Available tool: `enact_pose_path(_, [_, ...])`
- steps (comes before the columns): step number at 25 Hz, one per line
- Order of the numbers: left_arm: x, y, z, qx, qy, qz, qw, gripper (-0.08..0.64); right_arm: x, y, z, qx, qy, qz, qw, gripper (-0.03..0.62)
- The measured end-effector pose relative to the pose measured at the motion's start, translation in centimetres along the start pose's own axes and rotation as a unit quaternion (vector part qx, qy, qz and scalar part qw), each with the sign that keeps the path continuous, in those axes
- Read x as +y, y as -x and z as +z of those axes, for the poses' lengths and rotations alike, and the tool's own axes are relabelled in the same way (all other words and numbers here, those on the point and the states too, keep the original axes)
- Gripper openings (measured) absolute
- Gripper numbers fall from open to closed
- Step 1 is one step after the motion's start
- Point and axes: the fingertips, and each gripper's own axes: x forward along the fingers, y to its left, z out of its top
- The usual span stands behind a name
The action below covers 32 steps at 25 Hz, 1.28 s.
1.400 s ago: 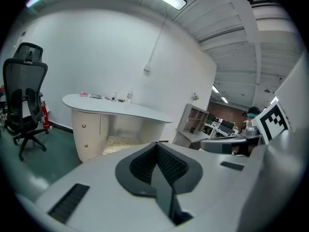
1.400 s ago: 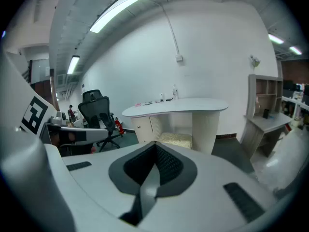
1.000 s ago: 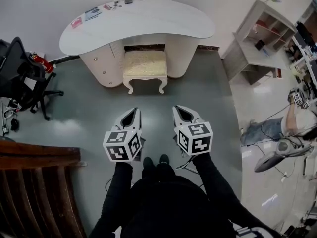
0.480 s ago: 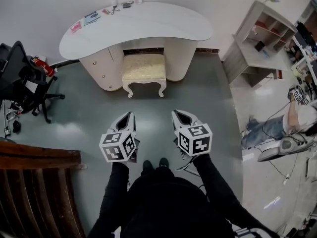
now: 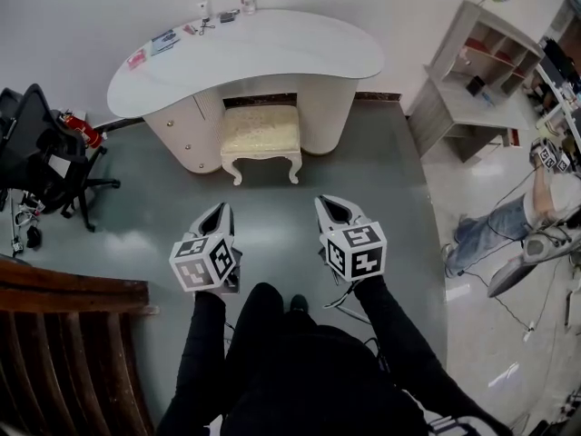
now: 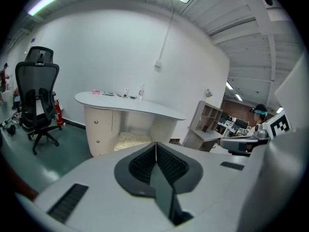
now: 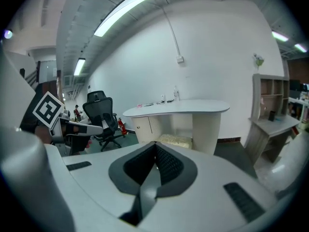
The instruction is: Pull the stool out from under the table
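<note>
Finding: the stool [image 5: 261,133], with a cream cushioned seat on white curved legs, stands in the kneehole under the front edge of the kidney-shaped white desk [image 5: 290,53]. It sits between the drawer pedestal [image 5: 186,130] on the left and the panel support on the right. Its two front legs and most of the seat show ahead of the desk's front edge; the rear is tucked beneath. The left gripper [image 5: 218,211] and right gripper [image 5: 329,203] are held side by side over the grey floor [image 5: 363,180], well apart from the stool. Both point toward it, and each has its jaws pressed together with nothing between them. The pull has not begun; in my judgement the step in hand is the approach. Recommended practice: close the gap first, then part both pairs of jaws before reaching the seat. Take the white front rail near each front corner so the load is shared. Draw straight back, away from the desk's front edge, with both sides moving evenly so the stool does not swing into the pedestal or the support. Keep the seat level so the legs slide and do not catch. The office chair [image 5: 41,143] and fire extinguisher [image 5: 80,127] beyond the desk's left end are clear of the path.
</note>
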Motion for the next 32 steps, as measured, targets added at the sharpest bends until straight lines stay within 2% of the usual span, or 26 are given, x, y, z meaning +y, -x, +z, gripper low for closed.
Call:
enact_pose_path(8, [1.3, -3.7, 0.6, 0.01, -0.005, 0.009, 0.9999, 0.012, -2.4, -3.5, 0.2, 0.016, 0.002, -0.024, 1.0, 0.005])
enact_pose_path(14, [5.4, -9.3, 0.7, 0.041, -0.013, 0.013, 0.999, 0.12, -3.6, -9.6, -0.1, 0.041, 0.0, -0.033, 0.999, 0.005])
enact_pose_path(19, [9.9, -15.3, 0.7, 0.087, -0.04, 0.007, 0.9953, 0.178, -4.8, -16.1, 0.0, 0.071, 0.0, -0.044, 0.997, 0.006])
enact_pose_path(23, [13.6, -19.6, 1.1, 0.111, -0.028, 0.011, 0.9934, 0.212, -6.2, -20.7, -0.2, 0.104, -0.011, -0.07, 0.992, 0.006])
enact_pose_path(27, [17.4, -23.7, 0.2, 0.134, -0.041, 0.023, 0.9899, 0.253, -7.3, -24.9, -1.2, 0.128, 0.011, -0.088, 0.988, 0.005])
enact_pose_path(31, [19.5, -27.2, -2.1, 0.16, -0.057, 0.025, 0.9851, 0.262, -8.5, -28.1, -3.6, 0.158, 0.044, -0.093, 0.982, 0.006])
enact_pose_path(32, [19.9, -28.1, -2.9, 0.167, -0.06, 0.026, 0.9838, 0.262, -8.9, -29.0, -4.5, 0.168, 0.046, -0.091, 0.981, 0.032])
